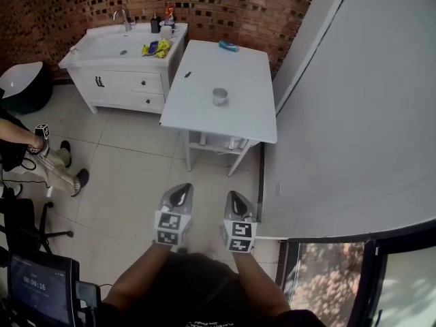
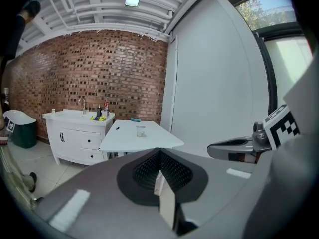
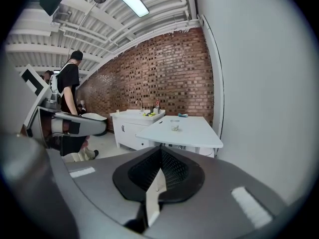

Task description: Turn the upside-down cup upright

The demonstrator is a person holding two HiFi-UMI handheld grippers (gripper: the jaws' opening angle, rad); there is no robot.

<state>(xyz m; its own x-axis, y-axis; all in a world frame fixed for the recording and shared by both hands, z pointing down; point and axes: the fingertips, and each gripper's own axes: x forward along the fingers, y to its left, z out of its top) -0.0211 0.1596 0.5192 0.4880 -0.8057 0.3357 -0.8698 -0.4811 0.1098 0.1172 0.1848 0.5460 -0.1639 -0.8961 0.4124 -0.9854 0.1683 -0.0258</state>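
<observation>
We wear a dark top (image 1: 197, 285) with faint white print. Our left gripper (image 1: 180, 193) and right gripper (image 1: 236, 197) look alike: smooth silver-grey tapering shells lined with black ribbed pads (image 2: 147, 169). Behind each sits a white cube (image 1: 171, 227) bearing black square markers.

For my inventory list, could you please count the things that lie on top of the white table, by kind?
cup: 1
teal object, at the far edge: 1
small dark object, too small to identify: 1
Total: 3
</observation>
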